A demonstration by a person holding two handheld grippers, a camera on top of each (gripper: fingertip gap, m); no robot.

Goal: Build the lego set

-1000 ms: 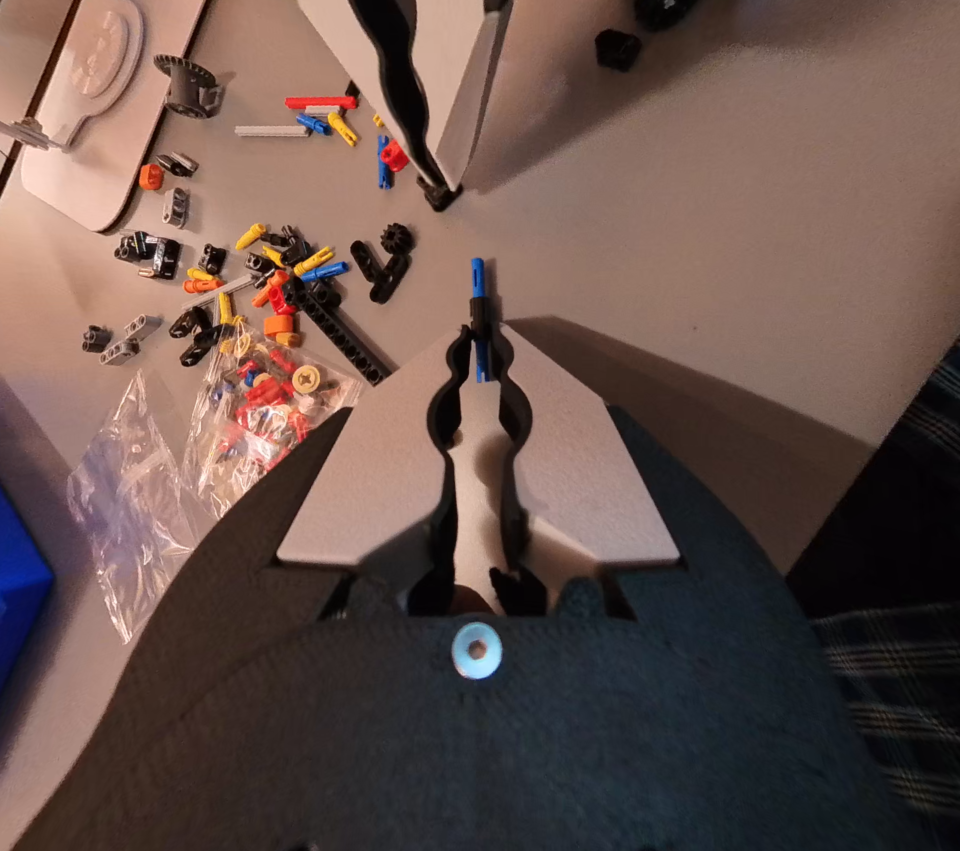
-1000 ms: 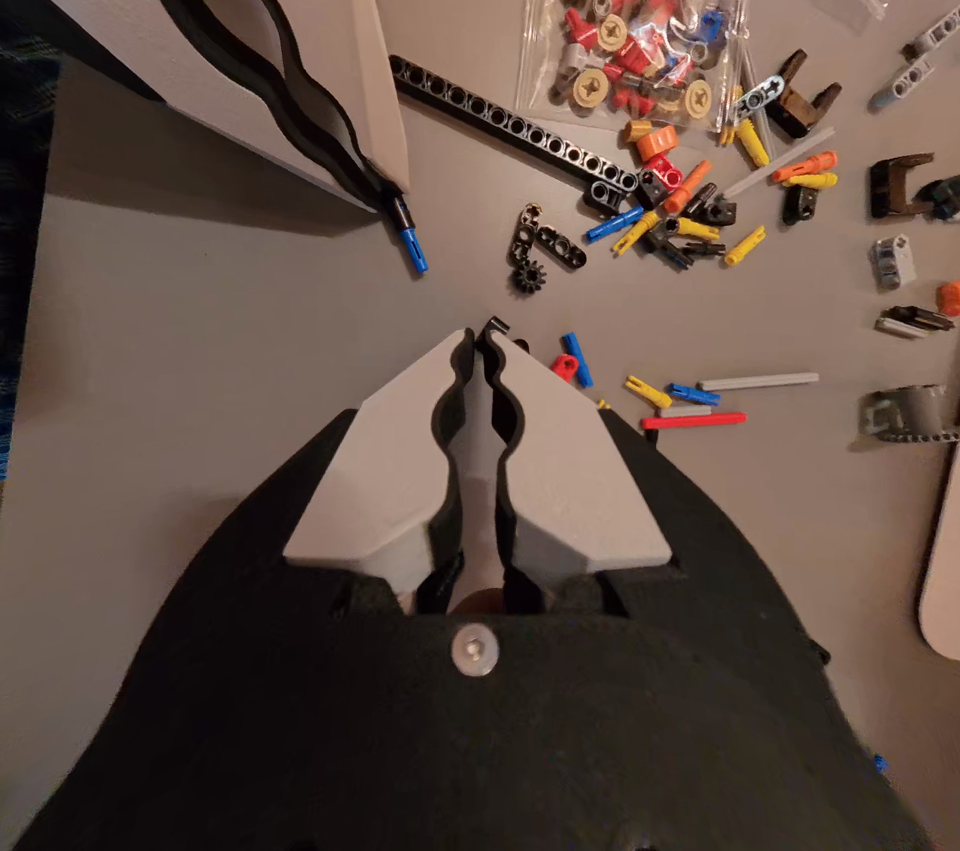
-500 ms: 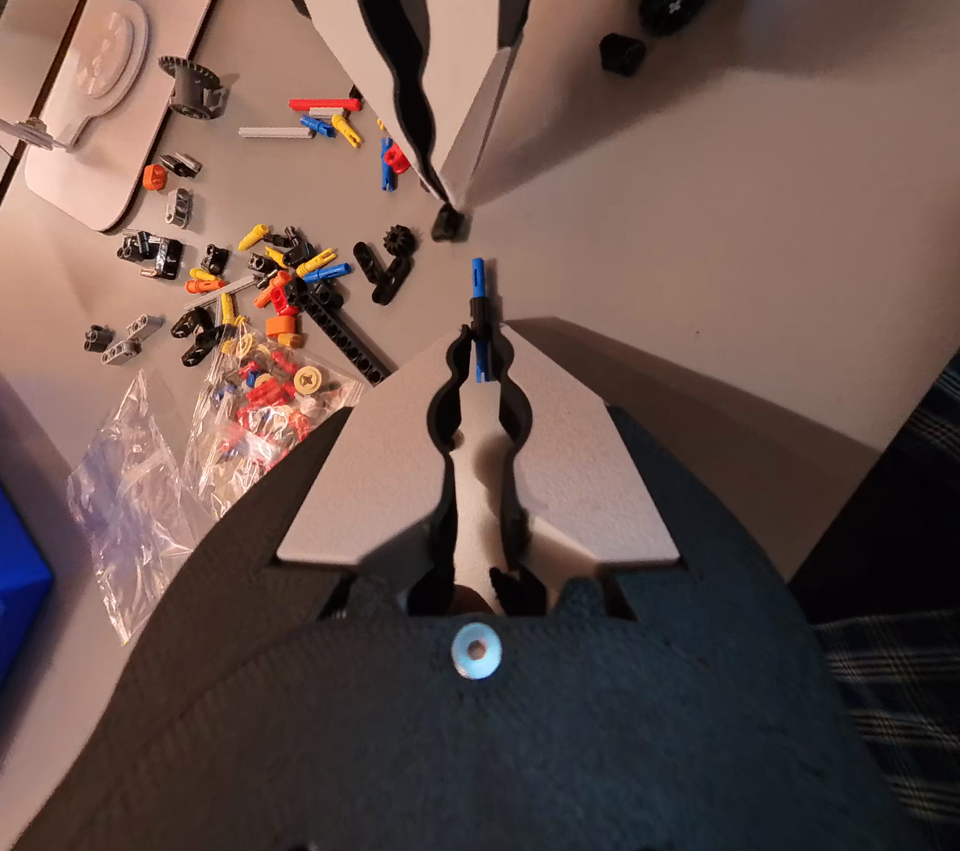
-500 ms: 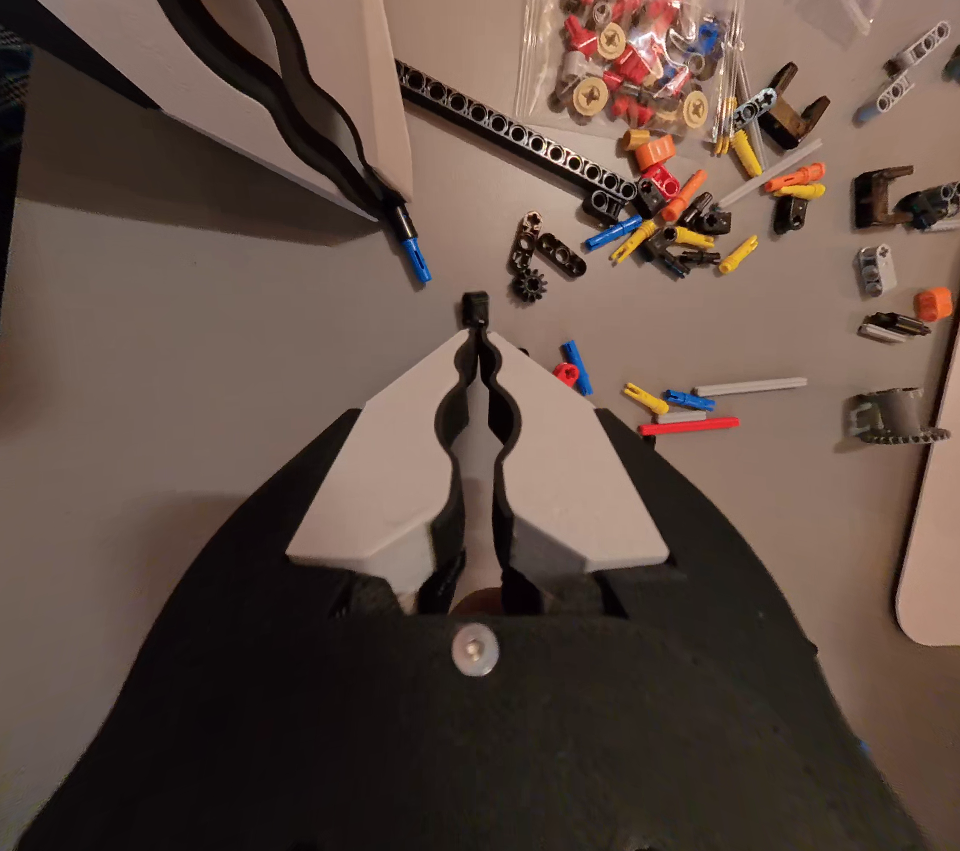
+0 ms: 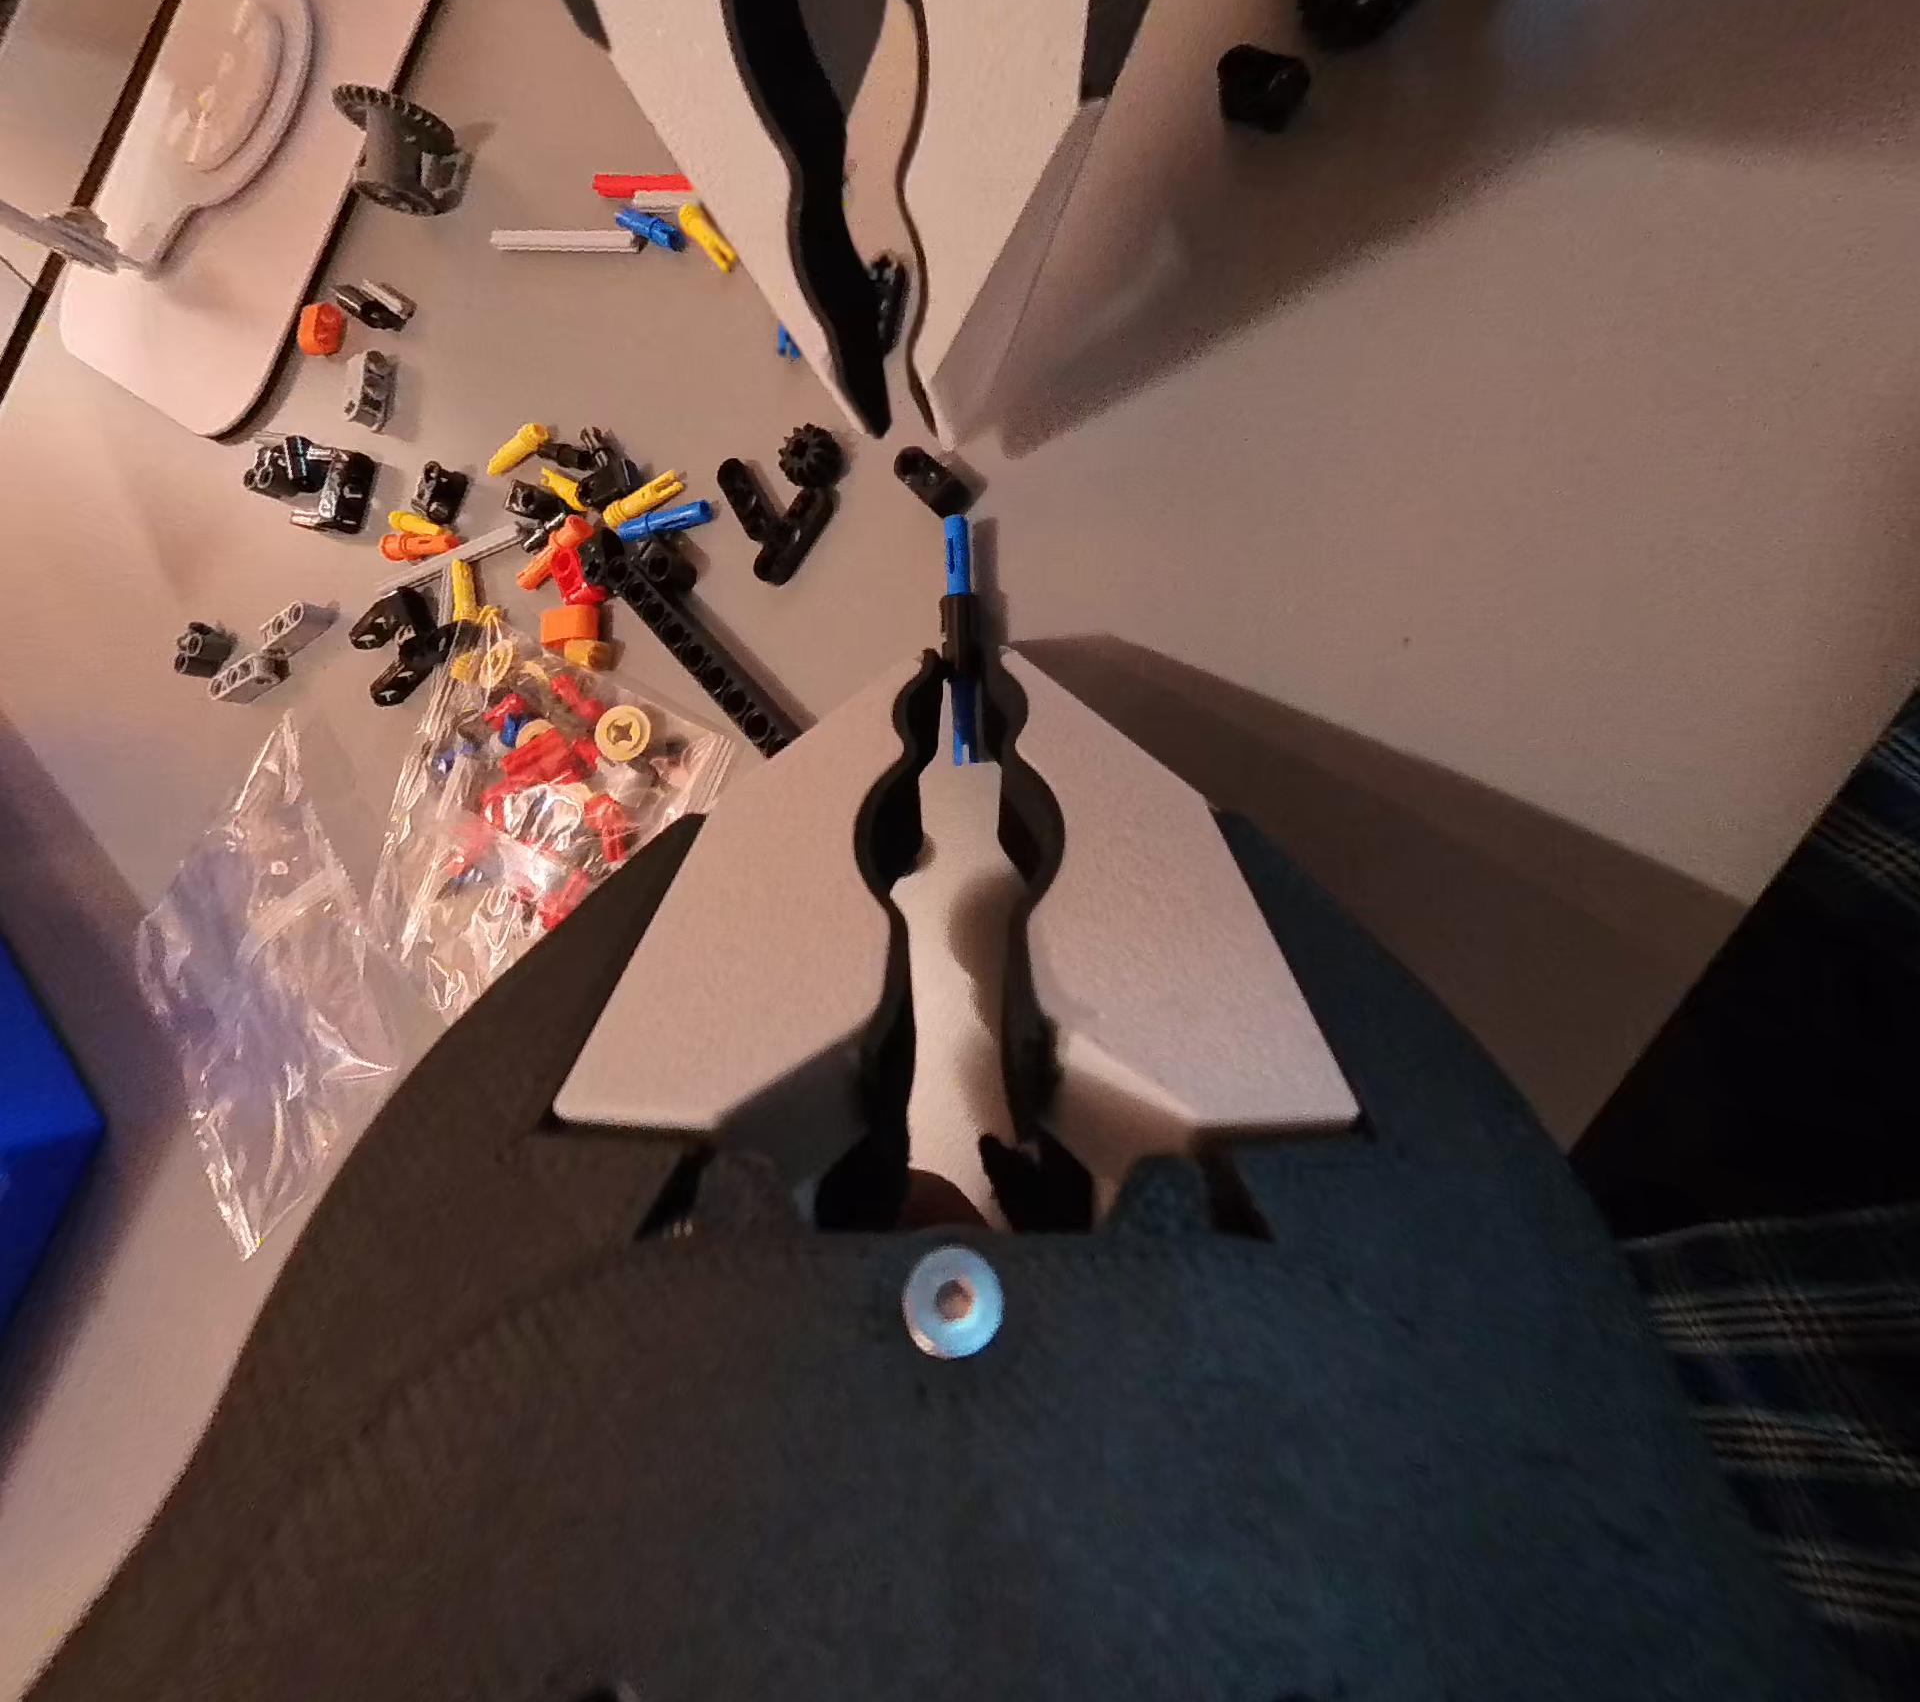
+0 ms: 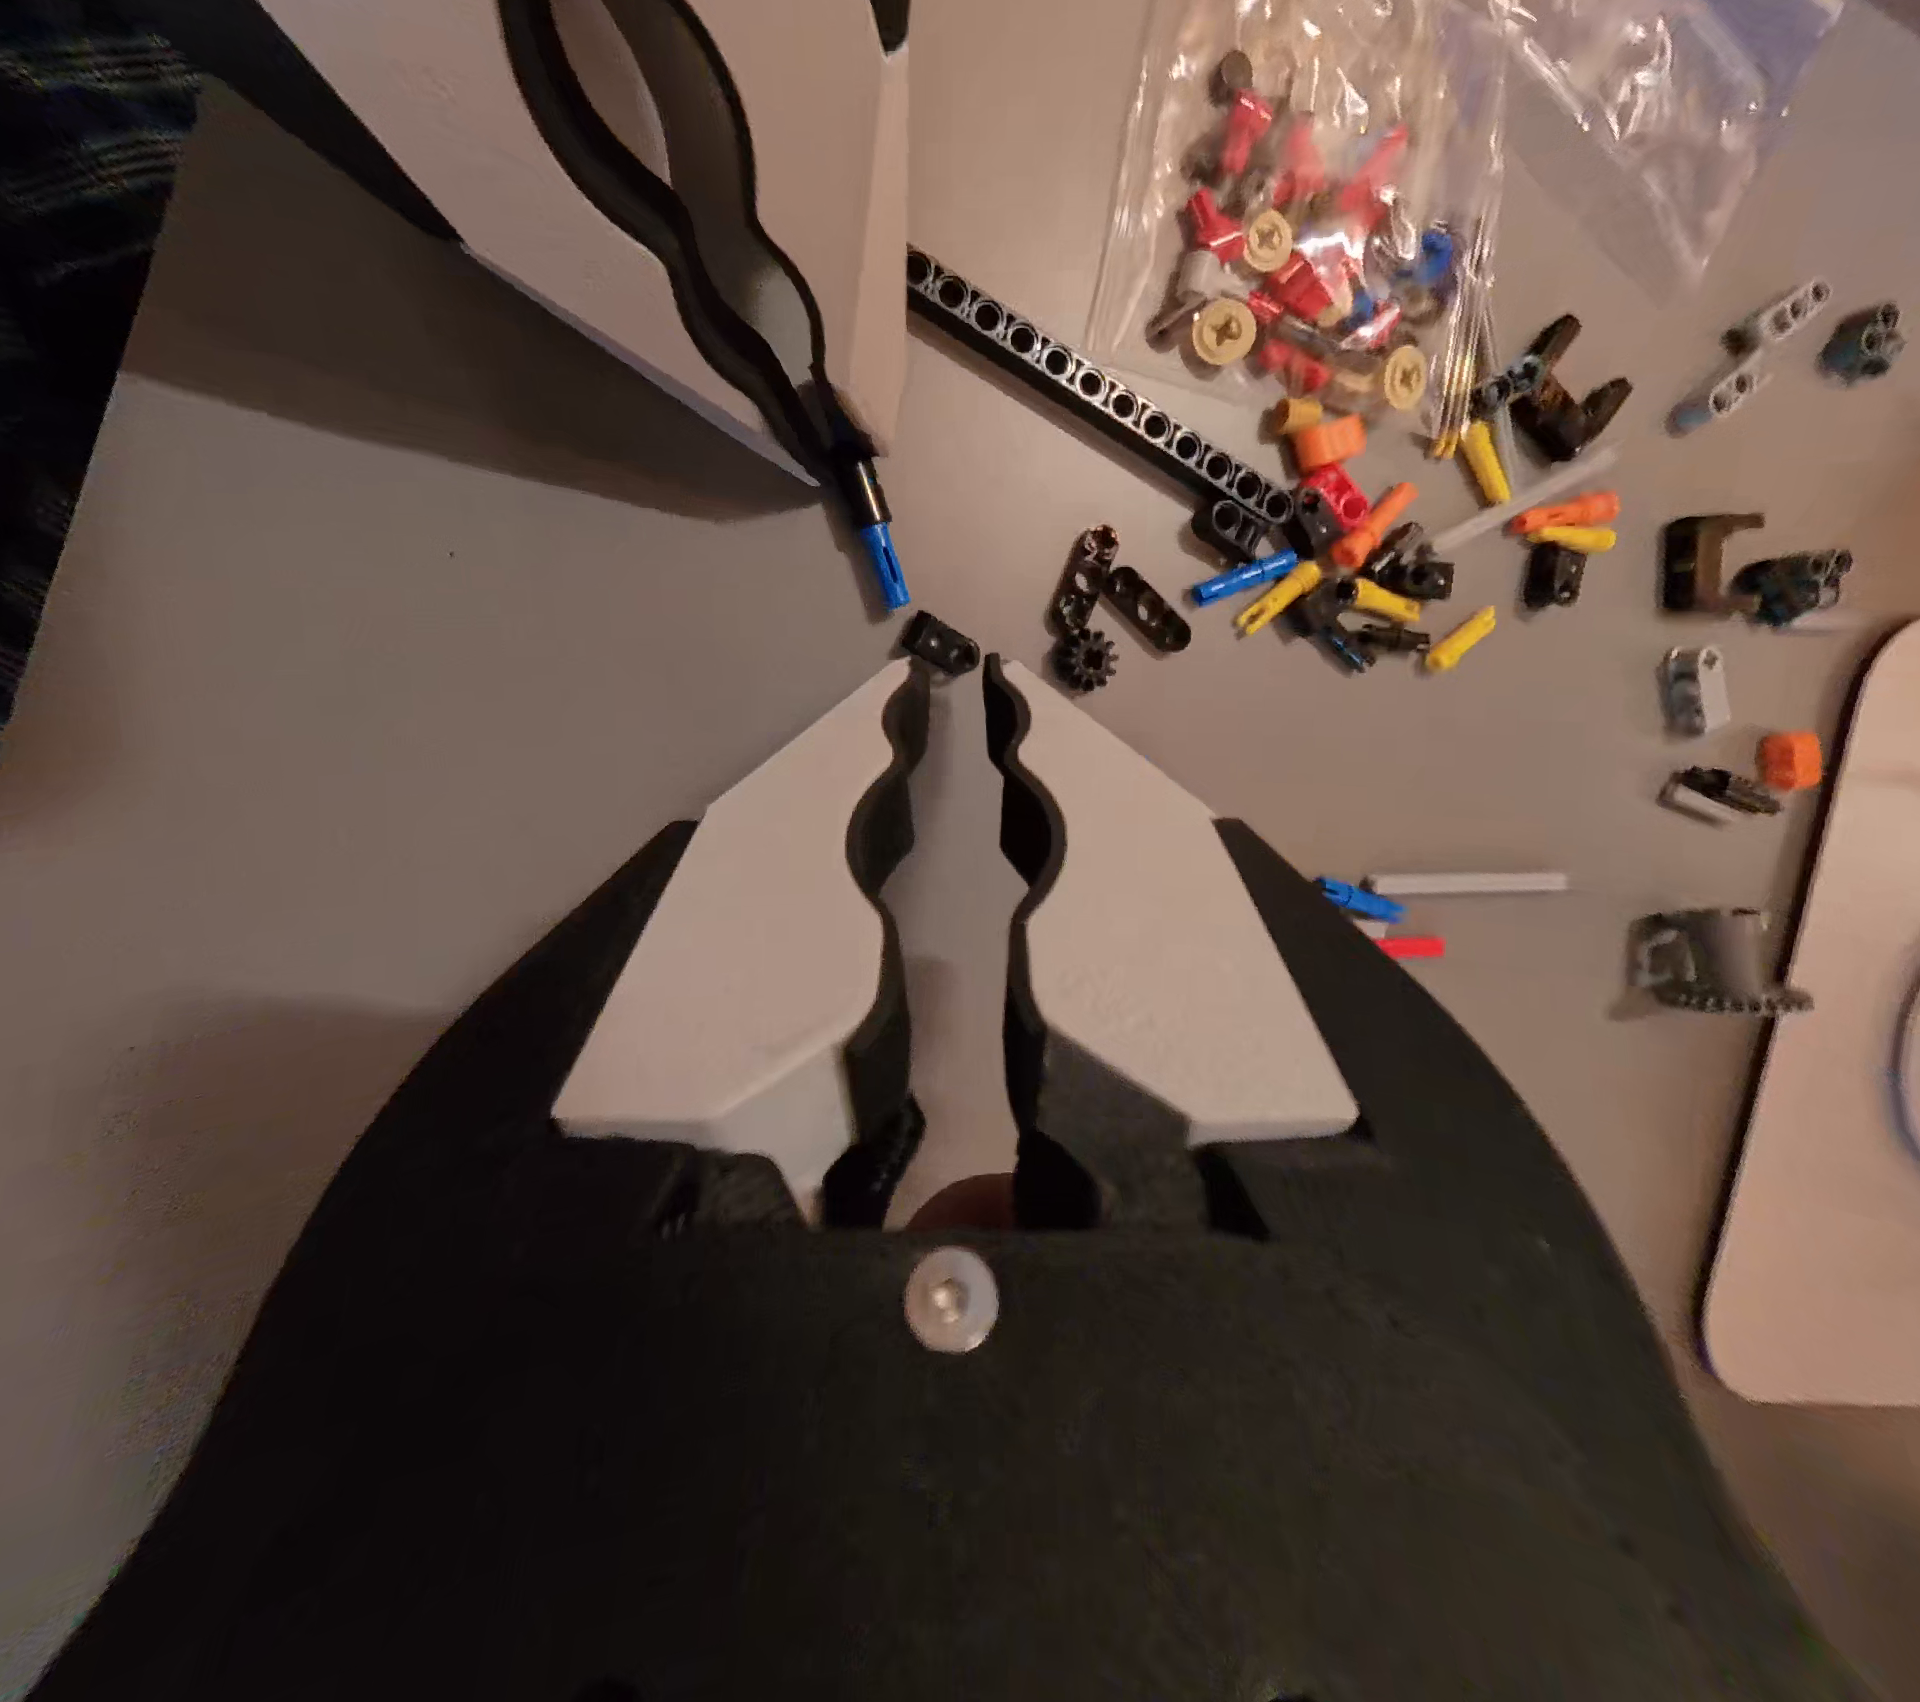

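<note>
Connector (image 6: 939, 640) got dropped: right gripper (image 6: 954, 670), clamped on it half a second before, sat slightly open and empty | left gripper (image 5: 958, 665) stayed pinched on blue pin (image 5: 956, 572), tip nearly touching connector on table (image 5: 1455, 457) | probably needs regrabbing

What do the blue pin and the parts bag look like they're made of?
Blue pin: looks like hard moulded plastic with a smooth, slightly glossy finish and crisp edges, a black sleeve around its middle. Bag: thin clear plastic film, judging by its crinkles and bright glare.
</note>
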